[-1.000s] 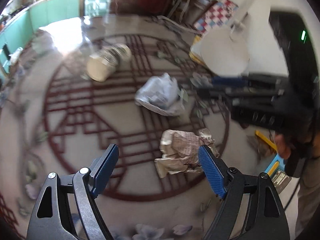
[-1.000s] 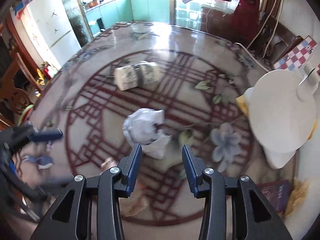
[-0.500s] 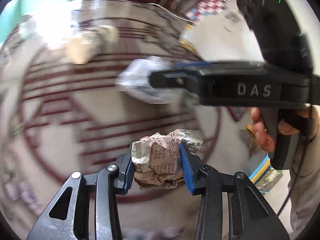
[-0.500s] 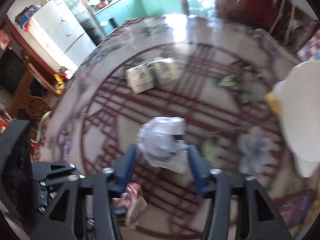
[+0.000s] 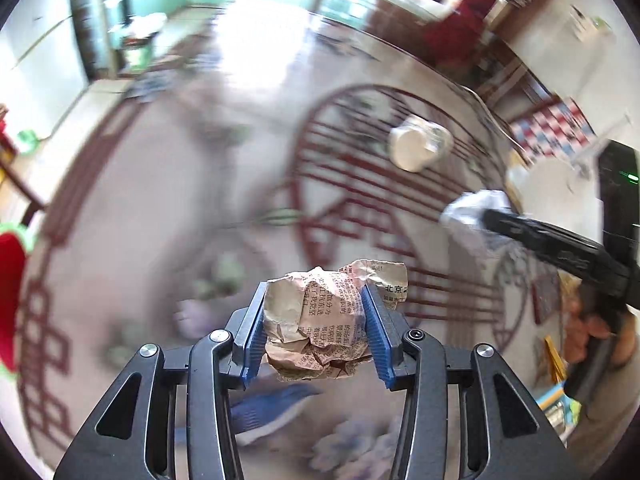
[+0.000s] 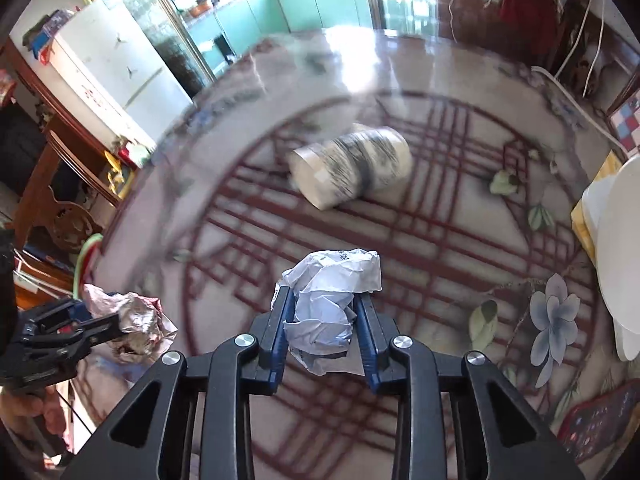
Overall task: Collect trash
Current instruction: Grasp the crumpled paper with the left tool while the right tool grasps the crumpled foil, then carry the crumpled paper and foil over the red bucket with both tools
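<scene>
Crumpled paper, two wads, is what I count: a brownish printed newspaper wad [image 5: 320, 312] clamped in my left hand-held gripper [image 5: 316, 320], jaws easing apart, and a white wad [image 6: 328, 304] clamped in my right hand-held gripper [image 6: 322, 332], jaws closing. One pale cylindrical tub [image 6: 352, 166] lies on the bench [image 6: 440, 240] beyond the white wad.

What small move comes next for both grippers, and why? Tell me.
Probably carry both wads off the table toward wherever trash goes; no bin shows. The left gripper, jaws opening slightly, has the brown newspaper wad between its pads; the right gripper, closing, has the white paper wad. The cup remains lying.
</scene>
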Demonstrator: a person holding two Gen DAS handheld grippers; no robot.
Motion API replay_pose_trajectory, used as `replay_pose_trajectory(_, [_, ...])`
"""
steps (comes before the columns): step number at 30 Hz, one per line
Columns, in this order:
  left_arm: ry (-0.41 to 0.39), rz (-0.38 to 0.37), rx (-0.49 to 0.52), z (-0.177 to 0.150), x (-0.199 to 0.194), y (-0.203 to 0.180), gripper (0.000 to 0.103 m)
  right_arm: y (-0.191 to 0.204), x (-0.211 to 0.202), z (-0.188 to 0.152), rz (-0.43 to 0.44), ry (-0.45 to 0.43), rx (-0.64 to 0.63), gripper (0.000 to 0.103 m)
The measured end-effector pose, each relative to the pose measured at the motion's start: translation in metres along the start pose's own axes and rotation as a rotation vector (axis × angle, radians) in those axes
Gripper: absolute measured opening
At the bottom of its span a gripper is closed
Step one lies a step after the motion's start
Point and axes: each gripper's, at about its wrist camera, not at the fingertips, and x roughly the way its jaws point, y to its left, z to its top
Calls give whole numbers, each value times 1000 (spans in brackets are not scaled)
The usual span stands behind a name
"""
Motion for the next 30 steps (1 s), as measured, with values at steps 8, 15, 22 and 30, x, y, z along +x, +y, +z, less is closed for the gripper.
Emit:
replay_pose_trajectory(8, [-49,78,-47,-11,-27,44,44,66,-19,3,-31,-36,-31,28])
replay_pose_trajectory(15, [-84,100,-24,-19,-56,80,44,144,-23,-15,-34,-45,-93,28])
replay_pose_trajectory(22, [-103,92,12,-17,-85,124,44,216,-20,-29,-50,-57,-83,28])
replay_pose_trajectory(30, [-110,42,48,-10,-96,155,44,267,-20,-31,-76,-69,-64,28])
